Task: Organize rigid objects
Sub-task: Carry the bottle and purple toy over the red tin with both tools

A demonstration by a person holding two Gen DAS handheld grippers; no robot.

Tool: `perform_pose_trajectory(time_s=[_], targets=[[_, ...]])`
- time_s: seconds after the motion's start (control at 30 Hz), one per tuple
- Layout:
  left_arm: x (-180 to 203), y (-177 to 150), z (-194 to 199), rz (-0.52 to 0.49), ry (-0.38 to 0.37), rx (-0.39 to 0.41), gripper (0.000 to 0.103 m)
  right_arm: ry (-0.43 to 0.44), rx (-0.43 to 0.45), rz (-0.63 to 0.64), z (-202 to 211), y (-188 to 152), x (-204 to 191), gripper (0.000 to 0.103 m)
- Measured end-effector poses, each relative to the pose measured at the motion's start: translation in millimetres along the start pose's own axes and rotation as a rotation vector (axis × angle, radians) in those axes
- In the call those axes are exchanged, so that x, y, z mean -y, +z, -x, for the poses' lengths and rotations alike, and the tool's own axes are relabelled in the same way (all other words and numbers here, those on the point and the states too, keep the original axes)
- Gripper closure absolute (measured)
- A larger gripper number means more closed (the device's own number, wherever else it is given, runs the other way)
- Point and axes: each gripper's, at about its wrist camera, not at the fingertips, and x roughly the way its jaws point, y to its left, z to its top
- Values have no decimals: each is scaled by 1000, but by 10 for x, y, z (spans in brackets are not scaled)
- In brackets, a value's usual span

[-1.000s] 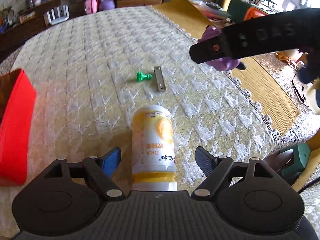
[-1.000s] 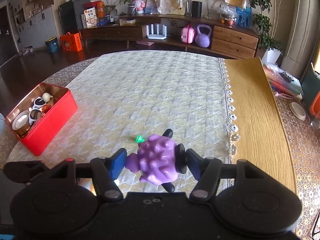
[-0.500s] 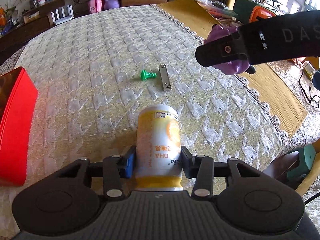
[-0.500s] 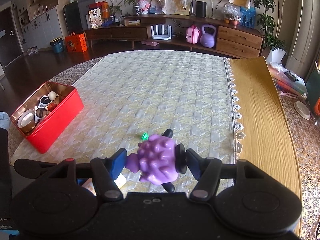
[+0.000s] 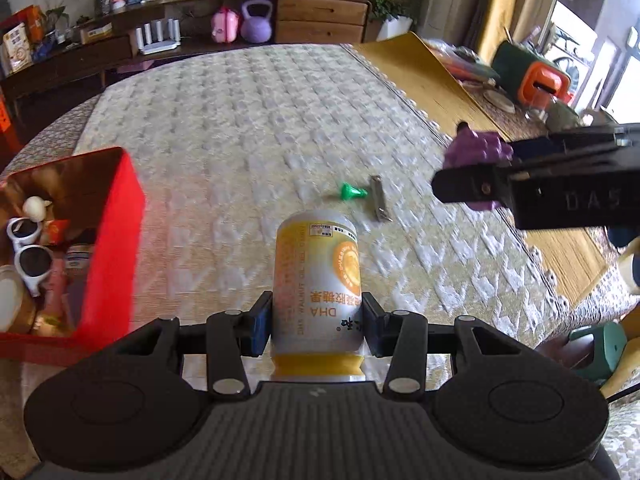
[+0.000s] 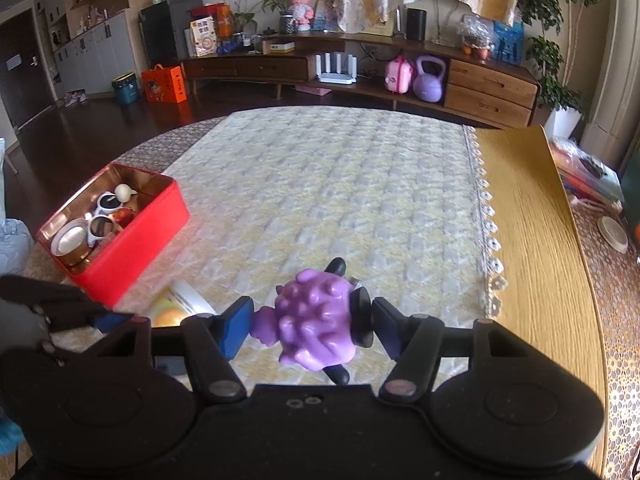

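Note:
My left gripper [image 5: 316,326] is shut on a white and yellow bottle [image 5: 318,280], held above the quilted tablecloth. My right gripper [image 6: 310,326] is shut on a knobbly purple roller [image 6: 316,326] with black handle ends; it also shows in the left wrist view as the purple roller [image 5: 474,148] at the right. A red tin box [image 5: 108,256] stands open at the left, with white sunglasses [image 5: 28,248] and other small items inside; the red tin box [image 6: 124,236] also appears in the right wrist view. On the cloth lie a small green piece [image 5: 352,192] and a metal nail clipper [image 5: 380,204].
The quilted cloth [image 6: 328,192] covers most of the table, with bare wood [image 6: 532,232] along its right side. A low wooden sideboard [image 6: 360,76] with a purple kettlebell and pink bag stands beyond the far edge. A green stool [image 5: 596,348] is low at the right.
My left gripper closed on the lying bottle and lifted it, shifting toward the red box, whose inside now shows. The right gripper kept hold of the purple roller with little movement.

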Motion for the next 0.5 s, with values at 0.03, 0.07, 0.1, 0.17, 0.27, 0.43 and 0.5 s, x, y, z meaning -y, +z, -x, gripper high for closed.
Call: perform_pose_trajectory(time_s=[0.03, 0.07, 0.1, 0.17, 0.27, 0.43, 0.5], targets=[[-72, 20, 56, 10, 7, 7, 58, 5, 3, 5, -1, 21, -35, 39], [-146, 39, 115, 18, 16, 16, 58, 10, 5, 12, -3, 43, -74, 39], [-221, 58, 174, 26, 26, 25, 58, 16, 8, 20, -7, 64, -110, 39], [-398, 101, 294, 50, 44, 41, 58, 28, 11, 34, -21, 110, -196, 39], [-639, 175, 435, 71, 80, 68, 58, 50, 16, 56, -48, 169, -367, 39], [-1055, 344, 614, 95, 147, 112, 58, 96, 30, 99, -116, 310, -691, 39], [-1201, 409, 627, 103, 174, 120, 58, 114, 34, 119, -160, 364, -821, 39]])
